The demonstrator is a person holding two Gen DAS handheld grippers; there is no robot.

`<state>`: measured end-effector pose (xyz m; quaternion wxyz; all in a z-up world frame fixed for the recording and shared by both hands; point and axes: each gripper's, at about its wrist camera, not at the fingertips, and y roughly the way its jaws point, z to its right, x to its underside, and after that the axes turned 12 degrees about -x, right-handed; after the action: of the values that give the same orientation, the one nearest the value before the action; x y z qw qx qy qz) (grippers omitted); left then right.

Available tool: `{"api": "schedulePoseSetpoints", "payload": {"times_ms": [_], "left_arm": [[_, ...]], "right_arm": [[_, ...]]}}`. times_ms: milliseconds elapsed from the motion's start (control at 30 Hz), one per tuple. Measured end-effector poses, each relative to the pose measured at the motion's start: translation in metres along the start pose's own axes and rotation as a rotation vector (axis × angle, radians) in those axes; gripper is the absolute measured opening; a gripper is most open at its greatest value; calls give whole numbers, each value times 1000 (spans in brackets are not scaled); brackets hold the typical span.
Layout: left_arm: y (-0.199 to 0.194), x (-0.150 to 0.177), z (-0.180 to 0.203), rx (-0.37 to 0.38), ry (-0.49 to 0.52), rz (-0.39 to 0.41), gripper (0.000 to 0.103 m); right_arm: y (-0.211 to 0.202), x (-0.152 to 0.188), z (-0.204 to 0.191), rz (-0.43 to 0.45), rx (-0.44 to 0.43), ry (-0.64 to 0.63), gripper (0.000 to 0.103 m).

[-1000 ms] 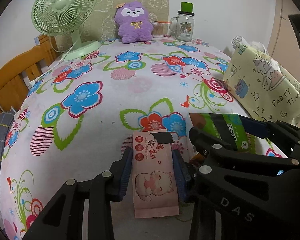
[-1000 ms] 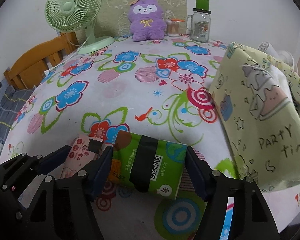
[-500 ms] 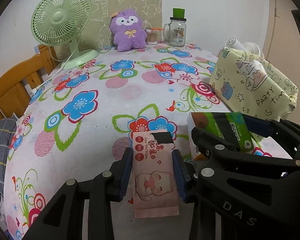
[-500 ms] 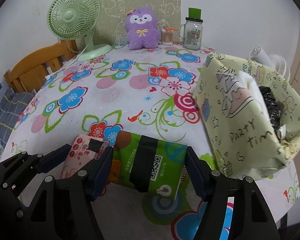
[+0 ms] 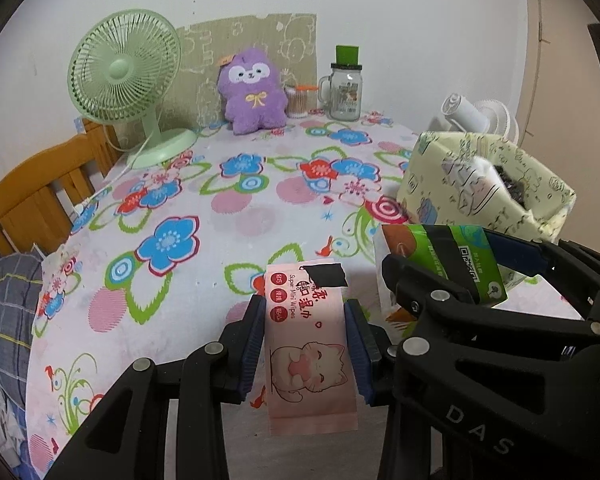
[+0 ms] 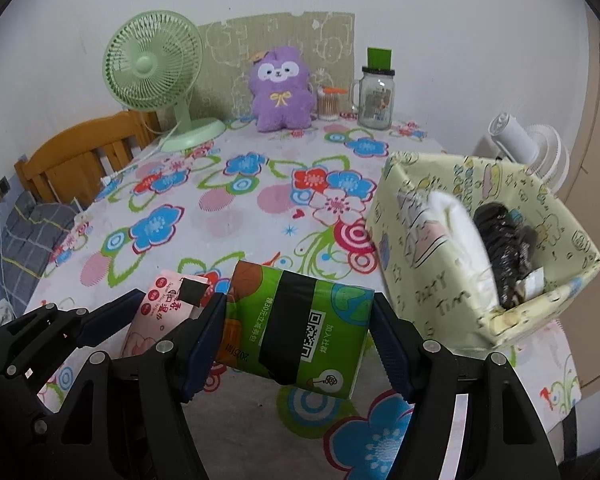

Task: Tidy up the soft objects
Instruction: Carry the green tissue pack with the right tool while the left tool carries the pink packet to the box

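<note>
My left gripper [image 5: 305, 322] is shut on a pink wet-wipes pack [image 5: 308, 344] with a cat drawing, held above the flowered table. My right gripper [image 6: 298, 328] is shut on a green tissue pack [image 6: 300, 328], held in the air just right of the pink pack [image 6: 162, 312]. The green pack also shows in the left wrist view [image 5: 440, 260]. A pale yellow fabric bin [image 6: 452, 300] stands to the right, holding a white soft item [image 6: 460, 232] and a black item [image 6: 504, 248]. A purple plush toy [image 6: 280, 88] sits at the far edge.
A green desk fan [image 6: 156, 68] stands at the back left, a glass jar with a green lid [image 6: 376, 92] and a cotton-swab pot [image 6: 328, 104] at the back. A wooden chair [image 6: 88, 156] is left of the table. A white fan [image 6: 528, 148] is behind the bin.
Both grippers have risen and drawn back with their packs. The table and the bin now look lower and farther, and the bin's inside has come into view.
</note>
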<state>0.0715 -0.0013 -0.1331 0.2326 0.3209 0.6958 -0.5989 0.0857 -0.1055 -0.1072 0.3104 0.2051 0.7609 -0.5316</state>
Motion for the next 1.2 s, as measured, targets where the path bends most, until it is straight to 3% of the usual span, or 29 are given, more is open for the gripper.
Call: {"api": "schedulePoseSetpoints", "payload": {"times_ms": [700, 1200], "left_arm": [[-39, -33, 17, 22, 0, 93, 40], [-42, -54, 51, 58, 29, 118, 40]], "right_arm": [[-49, -29, 14, 87, 0, -21, 72], [-66, -40, 44, 106, -2, -4, 72]]}}
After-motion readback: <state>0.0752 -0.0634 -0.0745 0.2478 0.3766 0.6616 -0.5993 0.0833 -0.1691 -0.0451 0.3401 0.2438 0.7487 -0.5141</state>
